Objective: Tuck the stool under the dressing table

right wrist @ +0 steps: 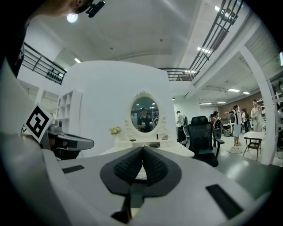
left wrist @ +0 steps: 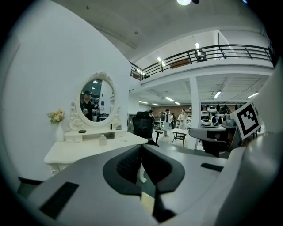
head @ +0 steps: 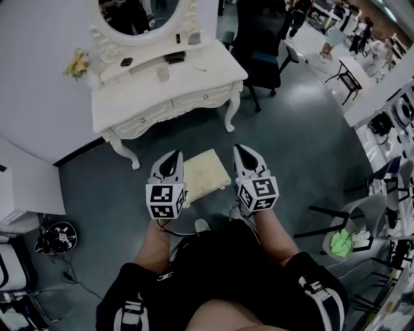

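The white dressing table (head: pixel 162 87) with its oval mirror (head: pixel 139 16) stands against the wall at upper left. The stool (head: pixel 206 176), with a cream square seat, sits on the grey floor just in front of the table. My left gripper (head: pixel 172 157) is at the seat's left edge and my right gripper (head: pixel 242 150) at its right side. Both are shut with nothing between the pads; whether they touch the stool I cannot tell. In the left gripper view the shut jaws point at the table (left wrist: pixel 84 150). The right gripper view looks over its shut jaws at the mirror (right wrist: pixel 144 114).
A black office chair (head: pixel 259 45) stands right of the table. A flower vase (head: pixel 79 64) and small items sit on the tabletop. A rack with a green cloth (head: pixel 341 242) is at the right, cables and gear (head: pixel 55 236) at the left. People stand far back.
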Demonstrator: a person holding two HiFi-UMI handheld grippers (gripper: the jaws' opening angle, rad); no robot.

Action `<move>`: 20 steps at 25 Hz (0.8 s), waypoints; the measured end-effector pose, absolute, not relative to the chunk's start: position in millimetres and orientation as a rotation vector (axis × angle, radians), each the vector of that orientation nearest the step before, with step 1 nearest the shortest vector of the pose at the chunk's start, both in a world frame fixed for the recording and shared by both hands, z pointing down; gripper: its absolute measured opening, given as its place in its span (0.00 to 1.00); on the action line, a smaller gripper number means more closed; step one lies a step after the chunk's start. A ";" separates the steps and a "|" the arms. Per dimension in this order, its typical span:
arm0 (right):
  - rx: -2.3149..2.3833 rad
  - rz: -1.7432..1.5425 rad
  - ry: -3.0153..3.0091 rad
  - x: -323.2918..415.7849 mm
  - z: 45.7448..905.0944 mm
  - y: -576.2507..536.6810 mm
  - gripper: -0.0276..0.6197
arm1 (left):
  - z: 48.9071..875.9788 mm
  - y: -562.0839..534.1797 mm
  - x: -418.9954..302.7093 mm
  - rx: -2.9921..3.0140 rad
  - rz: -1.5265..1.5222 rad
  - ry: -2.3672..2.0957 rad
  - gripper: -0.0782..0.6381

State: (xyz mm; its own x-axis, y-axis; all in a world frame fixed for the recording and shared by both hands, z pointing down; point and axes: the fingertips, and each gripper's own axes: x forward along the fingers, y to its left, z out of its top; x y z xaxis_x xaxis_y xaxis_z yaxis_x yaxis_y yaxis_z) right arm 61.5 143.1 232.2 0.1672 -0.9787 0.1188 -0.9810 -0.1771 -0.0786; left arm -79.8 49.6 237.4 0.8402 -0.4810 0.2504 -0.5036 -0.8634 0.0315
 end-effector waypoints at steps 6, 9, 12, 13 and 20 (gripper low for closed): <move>2.316 0.258 -2.090 69.5 240.1 117.1 0.07 | 240.4 37.5 -92.4 2.888 0.398 -0.915 0.13; 2.277 0.263 -2.140 75.9 241.9 97.5 0.07 | 243.2 25.2 -100.0 2.858 0.406 -1.002 0.13; 2.229 0.256 -2.181 84.0 242.2 76.0 0.07 | 244.6 11.9 -103.6 2.816 0.415 -1.088 0.13; 2.215 0.255 -2.193 87.8 242.8 69.3 0.07 | 245.4 7.9 -103.2 2.803 0.418 -1.114 0.13; 2.103 0.269 -2.270 113.5 252.8 23.8 0.07 | 260.2 -21.6 -96.4 2.703 0.468 -1.267 0.13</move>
State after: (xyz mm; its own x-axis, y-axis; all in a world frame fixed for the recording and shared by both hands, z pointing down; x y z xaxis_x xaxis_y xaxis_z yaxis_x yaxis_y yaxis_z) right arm 113.5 23.8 252.8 -0.0829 -0.9863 0.1429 -0.9924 0.0686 -0.1024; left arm -96.4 -21.6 260.2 0.6018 -0.7289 0.3264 -0.7661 -0.6424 -0.0220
